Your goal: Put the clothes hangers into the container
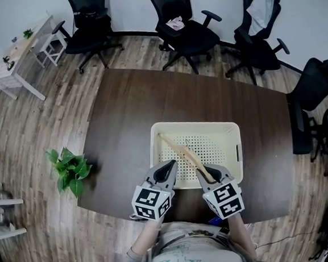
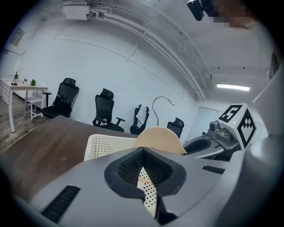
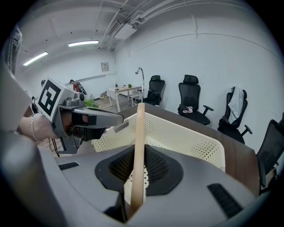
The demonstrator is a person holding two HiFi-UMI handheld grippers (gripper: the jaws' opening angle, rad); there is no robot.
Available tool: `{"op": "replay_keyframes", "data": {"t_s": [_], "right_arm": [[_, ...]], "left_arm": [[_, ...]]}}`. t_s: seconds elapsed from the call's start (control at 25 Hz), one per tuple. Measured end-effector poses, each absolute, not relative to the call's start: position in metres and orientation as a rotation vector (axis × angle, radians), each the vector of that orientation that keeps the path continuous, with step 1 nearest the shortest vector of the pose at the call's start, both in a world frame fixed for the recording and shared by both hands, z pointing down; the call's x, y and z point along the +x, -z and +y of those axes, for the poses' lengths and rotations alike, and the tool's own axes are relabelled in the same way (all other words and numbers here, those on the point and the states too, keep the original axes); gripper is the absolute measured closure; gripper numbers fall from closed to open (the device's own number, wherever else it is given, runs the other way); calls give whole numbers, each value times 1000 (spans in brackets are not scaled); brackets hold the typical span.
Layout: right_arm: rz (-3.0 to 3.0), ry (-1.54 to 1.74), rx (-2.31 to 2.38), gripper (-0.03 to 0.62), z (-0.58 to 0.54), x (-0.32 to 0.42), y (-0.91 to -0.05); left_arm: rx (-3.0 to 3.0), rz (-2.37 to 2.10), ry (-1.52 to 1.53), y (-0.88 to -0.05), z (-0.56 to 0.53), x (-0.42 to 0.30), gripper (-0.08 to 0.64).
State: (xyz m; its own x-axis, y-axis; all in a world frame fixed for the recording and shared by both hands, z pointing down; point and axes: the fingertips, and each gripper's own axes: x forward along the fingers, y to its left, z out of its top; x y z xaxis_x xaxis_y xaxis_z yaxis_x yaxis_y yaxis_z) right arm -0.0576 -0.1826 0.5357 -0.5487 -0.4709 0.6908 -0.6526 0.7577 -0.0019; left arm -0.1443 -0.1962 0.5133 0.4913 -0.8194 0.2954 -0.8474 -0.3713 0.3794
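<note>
A cream perforated container (image 1: pixel 234 150) sits on the dark table near me. One wooden clothes hanger (image 1: pixel 183 150) slants over its inside, the far end up by the back left corner. My right gripper (image 1: pixel 209 174) is shut on the hanger's near end, and in the right gripper view the wooden bar (image 3: pixel 139 133) stands edge-on between the pads. My left gripper (image 1: pixel 170 167) hovers beside it at the container's near rim, shut with nothing in it. From the left gripper (image 2: pixel 143 151) I see the hanger's rounded wood (image 2: pixel 160 135) and metal hook (image 2: pixel 162 103) above the container (image 2: pixel 100 144).
The brown table (image 1: pixel 128 113) has bare surface left of and behind the container. Black office chairs (image 1: pixel 183 29) ring its far side and right end. A potted plant (image 1: pixel 70 169) stands on the floor to the left, a white desk (image 1: pixel 17 55) at far left.
</note>
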Motion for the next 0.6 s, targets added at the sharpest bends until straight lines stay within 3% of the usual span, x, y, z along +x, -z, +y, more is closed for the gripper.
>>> {"op": "replay_keyframes", "data": {"t_s": [0.6], "right_arm": [[-2244, -323, 830, 532, -187, -57, -541]], "left_arm": [[2238, -1360, -111, -529, -194, -143, 549]]}}
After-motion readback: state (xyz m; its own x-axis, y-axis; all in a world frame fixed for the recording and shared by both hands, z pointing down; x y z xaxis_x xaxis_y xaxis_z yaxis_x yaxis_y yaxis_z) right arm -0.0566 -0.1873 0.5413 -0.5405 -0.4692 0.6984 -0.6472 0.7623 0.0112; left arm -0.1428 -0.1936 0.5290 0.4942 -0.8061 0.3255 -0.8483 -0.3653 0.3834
